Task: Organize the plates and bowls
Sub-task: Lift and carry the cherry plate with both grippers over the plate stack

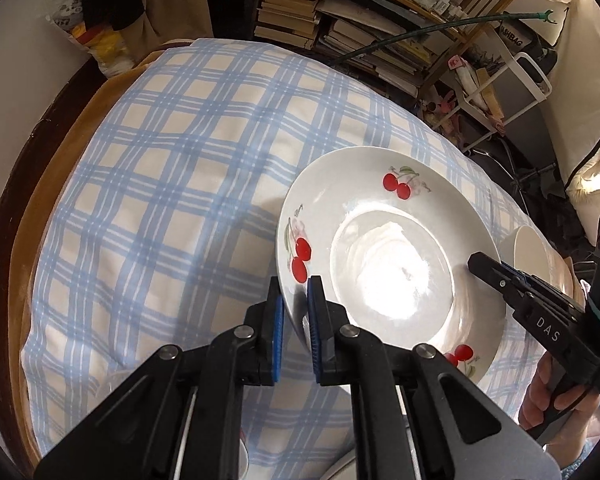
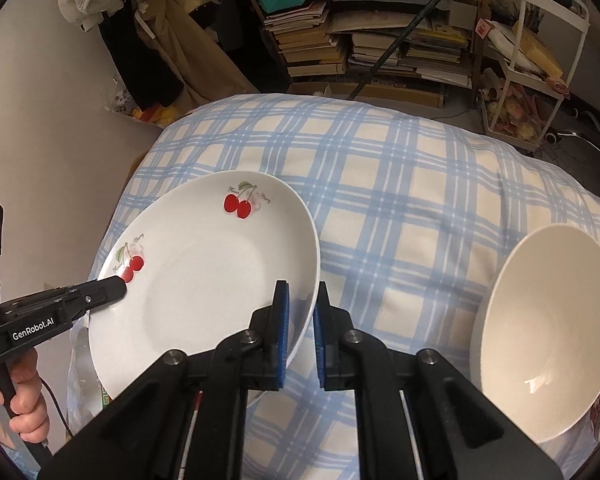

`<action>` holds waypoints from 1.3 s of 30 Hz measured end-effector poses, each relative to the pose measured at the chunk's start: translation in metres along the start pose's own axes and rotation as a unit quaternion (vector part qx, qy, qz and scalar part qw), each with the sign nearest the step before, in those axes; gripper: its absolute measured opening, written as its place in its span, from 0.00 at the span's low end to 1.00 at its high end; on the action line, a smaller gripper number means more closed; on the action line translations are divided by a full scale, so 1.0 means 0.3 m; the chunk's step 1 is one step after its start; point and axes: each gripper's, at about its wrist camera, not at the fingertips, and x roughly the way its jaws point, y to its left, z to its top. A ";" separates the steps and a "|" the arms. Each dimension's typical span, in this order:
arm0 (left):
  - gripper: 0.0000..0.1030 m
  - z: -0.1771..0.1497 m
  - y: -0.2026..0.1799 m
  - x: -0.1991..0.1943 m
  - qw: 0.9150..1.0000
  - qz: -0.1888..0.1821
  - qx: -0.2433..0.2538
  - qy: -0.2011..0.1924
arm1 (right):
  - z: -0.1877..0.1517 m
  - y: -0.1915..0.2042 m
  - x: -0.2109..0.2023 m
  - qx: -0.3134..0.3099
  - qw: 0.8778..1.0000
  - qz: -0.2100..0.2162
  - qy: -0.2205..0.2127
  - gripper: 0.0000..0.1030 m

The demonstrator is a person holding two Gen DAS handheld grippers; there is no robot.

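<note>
A white plate with red cherry prints (image 1: 392, 252) (image 2: 204, 276) is held between both grippers above the blue checked cloth. My left gripper (image 1: 296, 300) is shut on the plate's left rim; it also shows in the right wrist view (image 2: 116, 286). My right gripper (image 2: 300, 308) is shut on the plate's right rim; it also shows in the left wrist view (image 1: 476, 262). A plain white bowl (image 2: 548, 328) (image 1: 534, 256) sits on the cloth to the right of the plate.
The blue checked cloth (image 1: 172, 184) (image 2: 400, 184) covers a round wooden table (image 1: 16, 208). Bookshelves with stacked books (image 1: 340, 20) (image 2: 360, 40) and a white wire cart (image 2: 540, 60) stand behind. A wall (image 2: 40, 140) is at the left.
</note>
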 end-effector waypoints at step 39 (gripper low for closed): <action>0.13 -0.722 -0.161 -0.344 0.996 0.020 0.076 -0.049 | -0.637 0.012 -0.428 0.010 0.999 0.020 -0.041 0.12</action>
